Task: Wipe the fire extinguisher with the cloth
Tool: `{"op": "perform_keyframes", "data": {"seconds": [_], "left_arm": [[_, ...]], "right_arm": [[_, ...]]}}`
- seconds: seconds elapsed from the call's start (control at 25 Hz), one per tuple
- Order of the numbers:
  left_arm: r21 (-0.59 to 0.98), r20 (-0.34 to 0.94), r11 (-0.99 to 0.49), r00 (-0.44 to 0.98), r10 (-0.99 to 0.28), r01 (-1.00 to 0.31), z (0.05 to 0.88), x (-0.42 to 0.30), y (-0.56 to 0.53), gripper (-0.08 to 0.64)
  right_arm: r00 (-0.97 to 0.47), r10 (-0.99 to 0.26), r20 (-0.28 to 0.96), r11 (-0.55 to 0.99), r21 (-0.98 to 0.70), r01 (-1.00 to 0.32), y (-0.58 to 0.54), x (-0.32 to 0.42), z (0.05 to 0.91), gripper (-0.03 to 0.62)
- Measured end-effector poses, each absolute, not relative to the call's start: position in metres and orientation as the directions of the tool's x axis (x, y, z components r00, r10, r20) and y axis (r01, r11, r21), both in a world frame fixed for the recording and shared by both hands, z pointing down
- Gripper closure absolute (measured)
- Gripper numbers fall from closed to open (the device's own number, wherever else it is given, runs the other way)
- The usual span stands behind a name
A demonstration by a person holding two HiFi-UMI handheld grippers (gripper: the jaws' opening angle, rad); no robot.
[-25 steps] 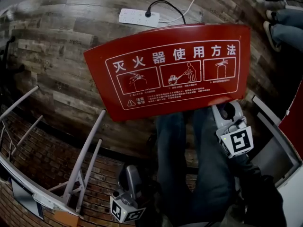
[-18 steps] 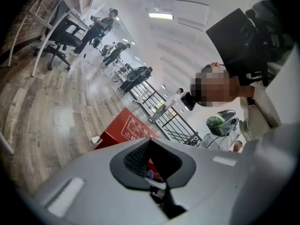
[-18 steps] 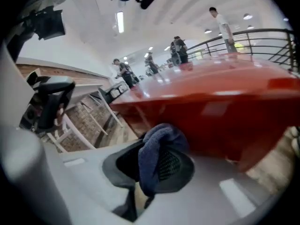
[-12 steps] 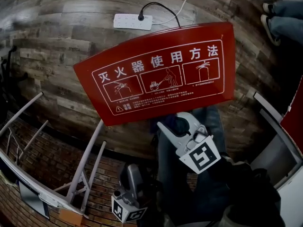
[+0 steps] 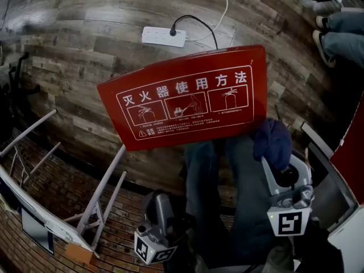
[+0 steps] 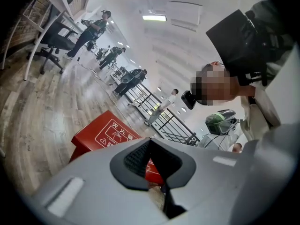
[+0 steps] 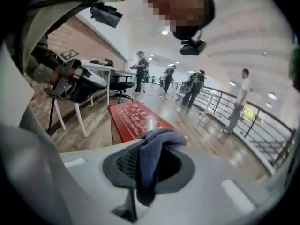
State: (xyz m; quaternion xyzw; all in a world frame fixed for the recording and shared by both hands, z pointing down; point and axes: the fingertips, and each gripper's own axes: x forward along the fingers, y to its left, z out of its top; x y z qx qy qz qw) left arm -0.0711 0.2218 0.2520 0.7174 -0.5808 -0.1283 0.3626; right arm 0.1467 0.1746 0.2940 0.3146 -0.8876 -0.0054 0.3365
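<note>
A red fire extinguisher box (image 5: 187,98) with white printed instructions lies on the wood floor; no extinguisher itself shows. My right gripper (image 5: 274,162) is at the lower right of the head view, just off the box's near right corner. It is shut on a dark blue cloth (image 5: 273,143) that bunches up over its tips. In the right gripper view the cloth (image 7: 157,146) hangs between the pads, with the box (image 7: 136,118) ahead of it. My left gripper (image 5: 157,202) is low at the bottom centre, shut and holding nothing, and the box (image 6: 105,132) lies beyond its tips (image 6: 149,142).
A white power strip (image 5: 164,36) with a black plug and cable lies beyond the box. White metal table legs (image 5: 105,183) stand at the left and a white cabinet edge (image 5: 321,147) at the right. A person's shoes (image 5: 335,24) are at the top right. People and a railing (image 7: 243,102) are farther off.
My right gripper swung to the centre below the box, rolled, then came back to the right, and the cloth now shows above its tips. The left gripper has hardly moved.
</note>
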Motion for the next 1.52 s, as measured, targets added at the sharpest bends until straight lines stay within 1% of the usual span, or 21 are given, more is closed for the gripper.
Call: {"op": "perform_keyframes", "data": {"seconds": [0.08,0.2,0.28,0.36,0.48,0.52,0.6,0.64,0.68,0.76,0.88,0.96,1.08,1.16,1.28,1.32,1.36,1.4,1.44,1.52], "left_arm": [[0.66,0.231,-0.062,0.281,-0.932,-0.749,0.245,-0.062,0.217,0.558],[0.644,0.227,-0.054,0.258,-0.939,-0.763,0.235,-0.047,0.21,0.558],[0.637,0.224,-0.04,0.234,-0.946,-0.77,0.228,-0.036,0.204,0.558],[0.631,0.223,-0.02,0.206,-0.953,-0.775,0.224,-0.026,0.199,0.558],[0.621,0.217,0.007,0.164,-0.962,-0.784,0.219,-0.016,0.193,0.558],[0.615,0.213,0.011,0.152,-0.965,-0.789,0.218,-0.014,0.19,0.558],[0.603,0.204,0.017,0.134,-0.97,-0.798,0.216,-0.012,0.185,0.558],[0.599,0.201,0.019,0.128,-0.971,-0.8,0.216,-0.012,0.183,0.558],[0.598,0.199,0.02,0.124,-0.972,-0.801,0.216,-0.011,0.181,0.558],[0.602,0.196,0.019,0.125,-0.973,-0.798,0.216,-0.01,0.178,0.558],[0.615,0.201,0.016,0.137,-0.97,-0.788,0.224,-0.015,0.176,0.558],[0.629,0.206,0.01,0.153,-0.966,-0.778,0.232,-0.019,0.174,0.558],[0.65,0.205,-0.024,0.206,-0.957,-0.76,0.242,-0.027,0.165,0.558],[0.665,0.198,-0.059,0.252,-0.947,-0.745,0.246,-0.035,0.157,0.558],[0.691,0.192,-0.096,0.31,-0.931,-0.717,0.246,-0.06,0.149,0.558],[0.695,0.19,-0.108,0.326,-0.926,-0.711,0.245,-0.071,0.146,0.558],[0.695,0.19,-0.117,0.339,-0.922,-0.709,0.245,-0.083,0.143,0.558],[0.695,0.191,-0.123,0.347,-0.918,-0.709,0.245,-0.095,0.14,0.558],[0.694,0.194,-0.124,0.35,-0.916,-0.709,0.246,-0.108,0.138,0.558],[0.695,0.2,-0.119,0.349,-0.916,-0.709,0.25,-0.132,0.131,0.558]], "right_arm": [[-0.578,-0.508,0.638,0.851,0.27,-0.45,0.15,0.128,0.295,0.541],[-0.552,-0.369,0.748,0.929,0.27,-0.254,0.133,0.091,0.325,0.541],[-0.551,-0.283,0.785,0.958,0.257,-0.125,0.136,0.066,0.343,0.54],[-0.582,-0.237,0.778,0.965,0.257,-0.05,0.144,0.051,0.351,0.538],[-0.631,-0.232,0.74,0.957,0.288,-0.013,0.146,0.056,0.35,0.523],[-0.647,-0.207,0.734,0.966,0.256,-0.019,0.147,0.061,0.348,0.516],[-0.681,-0.139,0.719,0.987,0.158,-0.035,0.148,0.071,0.34,0.47],[-0.694,-0.126,0.709,0.99,0.139,-0.038,0.147,0.075,0.334,0.435],[-0.703,-0.134,0.699,0.988,0.149,-0.041,0.144,0.08,0.327,0.42],[-0.705,-0.178,0.686,0.979,0.195,-0.057,0.136,0.088,0.315,0.419],[-0.673,-0.21,0.71,0.975,0.203,-0.09,0.127,0.09,0.325,0.419],[-0.646,-0.218,0.732,0.971,0.229,-0.068,0.125,0.081,0.341,0.419],[-0.645,-0.241,0.725,0.961,0.269,-0.057,0.122,0.062,0.346,0.423],[-0.626,-0.295,0.722,0.953,0.265,-0.144,0.106,0.059,0.345,0.453],[-0.515,-0.485,0.707,0.866,0.306,-0.395,0.054,0.085,0.343,0.494],[-0.485,-0.53,0.696,0.829,0.303,-0.47,0.036,0.092,0.342,0.497],[-0.465,-0.547,0.696,0.802,0.277,-0.529,0.023,0.094,0.341,0.499],[-0.459,-0.535,0.709,0.791,0.231,-0.566,0.017,0.088,0.341,0.503],[-0.474,-0.497,0.727,0.799,0.17,-0.577,0.019,0.074,0.341,0.509],[-0.559,-0.37,0.742,0.85,0.027,-0.527,0.034,0.028,0.34,0.516]]}}
